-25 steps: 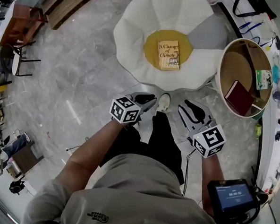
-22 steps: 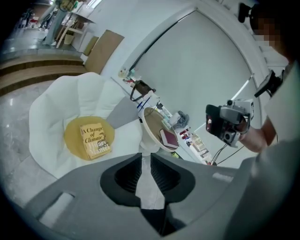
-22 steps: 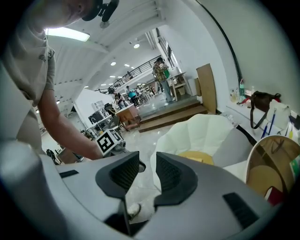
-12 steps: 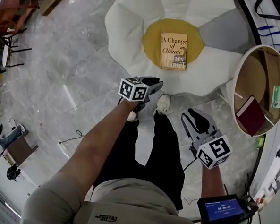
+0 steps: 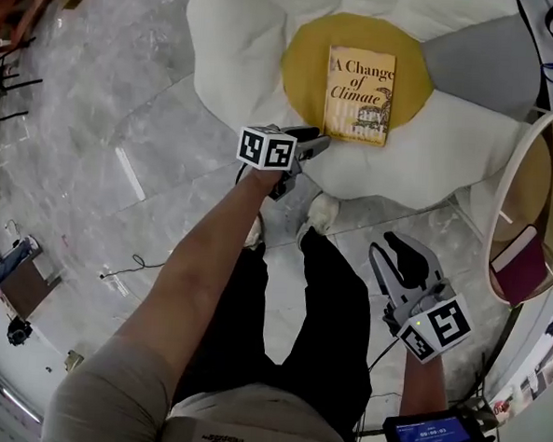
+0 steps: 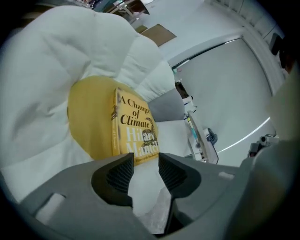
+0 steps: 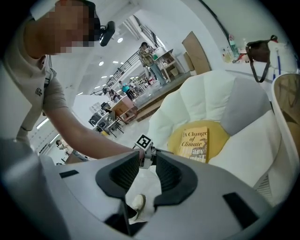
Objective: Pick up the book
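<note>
A big white chair (image 5: pixel 232 35) sits on a grey floor (image 5: pixel 149 161). The left claw (image 5: pixel 314 145) has just been opening, with nothing between its jaws. At its 1 o'clock the book (image 5: pixel 359 94), "A Change of Climate", lies flat on the yellow cushion (image 5: pixel 304 77). The right claw (image 5: pixel 408 244), at 5 o'clock, is apart and empty too.

Yellow book (image 5: pixel 360 94) lies flat, cover up, apparently untouched.

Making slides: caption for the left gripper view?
Left gripper, empty jaws just opened wider, faces the book on the cushion.
</note>
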Available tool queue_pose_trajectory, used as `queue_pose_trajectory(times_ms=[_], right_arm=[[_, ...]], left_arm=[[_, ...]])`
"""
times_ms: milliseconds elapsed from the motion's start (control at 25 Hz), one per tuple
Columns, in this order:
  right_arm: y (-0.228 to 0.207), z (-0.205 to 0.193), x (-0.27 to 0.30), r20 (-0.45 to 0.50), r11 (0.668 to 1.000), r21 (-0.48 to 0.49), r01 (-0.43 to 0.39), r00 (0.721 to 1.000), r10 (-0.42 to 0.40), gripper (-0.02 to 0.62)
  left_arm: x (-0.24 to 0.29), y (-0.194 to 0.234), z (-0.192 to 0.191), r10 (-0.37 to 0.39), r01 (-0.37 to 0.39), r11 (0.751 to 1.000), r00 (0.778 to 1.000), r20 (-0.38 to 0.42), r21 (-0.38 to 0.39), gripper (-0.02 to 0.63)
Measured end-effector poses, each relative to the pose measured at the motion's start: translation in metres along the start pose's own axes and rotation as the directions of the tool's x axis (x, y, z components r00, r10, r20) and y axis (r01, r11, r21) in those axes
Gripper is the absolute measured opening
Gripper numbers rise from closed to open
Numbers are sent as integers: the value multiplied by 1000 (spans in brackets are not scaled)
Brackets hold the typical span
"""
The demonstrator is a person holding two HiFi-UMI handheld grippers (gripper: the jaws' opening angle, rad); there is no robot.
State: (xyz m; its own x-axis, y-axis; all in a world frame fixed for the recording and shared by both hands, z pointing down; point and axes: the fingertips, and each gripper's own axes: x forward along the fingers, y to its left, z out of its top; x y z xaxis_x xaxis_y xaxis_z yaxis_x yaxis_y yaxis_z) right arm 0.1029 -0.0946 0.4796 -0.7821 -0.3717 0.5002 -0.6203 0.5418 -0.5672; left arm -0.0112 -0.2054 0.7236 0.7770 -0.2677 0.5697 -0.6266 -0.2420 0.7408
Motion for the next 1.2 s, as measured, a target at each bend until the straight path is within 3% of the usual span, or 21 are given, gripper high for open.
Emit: queue_pose_trajectory(times_ms=[560, 1000, 1200], right_arm=[[-33, -41, 18, -26, 1000, 24, 19, 999, -18, 119], [-37, -65, 34, -35, 999, 36, 29, 999, -27, 117], [-39, -81, 45, -46, 998, 49, 32, 998, -30, 115]], left_arm=[[56, 58, -1, -47, 48, 995, 999, 15, -85, 193], [83, 63, -6, -183, 182, 980, 983, -3, -77, 201], [102, 50, 1, -279, 280, 946, 960, 26, -167, 176]])
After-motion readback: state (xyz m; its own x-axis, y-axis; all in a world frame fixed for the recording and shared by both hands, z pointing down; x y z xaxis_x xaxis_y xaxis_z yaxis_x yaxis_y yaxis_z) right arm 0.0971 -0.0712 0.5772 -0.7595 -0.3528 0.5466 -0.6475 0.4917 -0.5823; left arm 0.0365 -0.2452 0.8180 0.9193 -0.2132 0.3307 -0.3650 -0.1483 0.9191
